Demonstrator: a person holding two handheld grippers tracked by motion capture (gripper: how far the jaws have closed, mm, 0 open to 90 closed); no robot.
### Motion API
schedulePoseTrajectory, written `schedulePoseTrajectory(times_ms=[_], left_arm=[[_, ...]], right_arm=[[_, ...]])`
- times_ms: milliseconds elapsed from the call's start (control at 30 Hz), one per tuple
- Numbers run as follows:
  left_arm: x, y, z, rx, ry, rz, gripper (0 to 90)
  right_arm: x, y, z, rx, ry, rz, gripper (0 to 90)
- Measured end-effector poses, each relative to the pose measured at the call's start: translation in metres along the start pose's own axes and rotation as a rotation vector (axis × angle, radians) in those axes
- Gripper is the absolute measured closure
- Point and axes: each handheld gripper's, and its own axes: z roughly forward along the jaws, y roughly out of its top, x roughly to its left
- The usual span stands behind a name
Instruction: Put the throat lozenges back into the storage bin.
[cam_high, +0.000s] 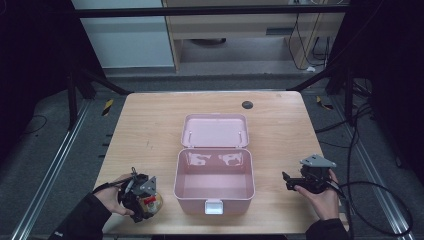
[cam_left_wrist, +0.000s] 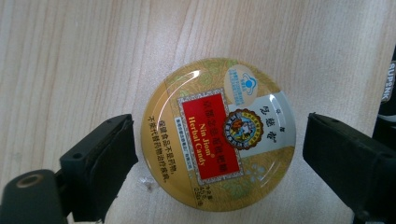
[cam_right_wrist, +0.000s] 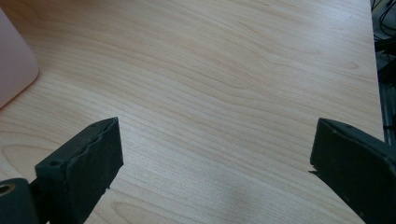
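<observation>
Round gold-and-red metal candy tin (cam_left_wrist: 217, 135) lies flat on our pale wooden table (cam_left_wrist: 70, 56), between our left gripper's (cam_left_wrist: 219, 154) fingers (cam_left_wrist: 105, 163). Neither pad touches it; those jaws stand wide, gripping nothing.

Wooden table (cam_high: 150, 125) on grey floor (cam_high: 45, 150), cabinet (cam_high: 235, 30) behind.

The round candy tin (cam_left_wrist: 218, 134) has a glossy printed lid that looks like metal; the table (cam_right_wrist: 224, 84) is pale, matt wood grain. The pink box (cam_high: 214, 187) looks like smooth, shiny plastic; the gripper pads (cam_right_wrist: 86, 163) are matt black and slightly rough.
</observation>
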Motion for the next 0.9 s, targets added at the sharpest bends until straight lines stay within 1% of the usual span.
schedulePoseTrajectory(times_ms=[233,533,800,867,900], left_arm=[[0.0015,0.0009,0.0042,0.005,-0.009,0.003,12.4],[0.0038,0.0011,0.0082,0.032,-0.011,0.015,18.4],[0.0038,0.0007,0.0079,0.034,-0.009,0.011,19.2],[0.0036,0.0002,0.0070,0.030,-0.009,0.009,19.3],[0.0033,-0.0003,0.0058,0.019,-0.013,0.001,19.3]], right_arm=[[0.0012,-0.0002,0.0012,0.004,0.003,-0.001,2.8],[0.0004,-0.0001,0.0010,0.001,0.003,-0.005,2.9],[0.0005,0.0001,0.0005,-0.001,0.006,-0.001,2.9],[0.0002,0.0002,0.0001,0.000,0.006,0.000,3.0],[0.0002,0.0002,0.0000,0.000,0.006,0.001,3.0]])
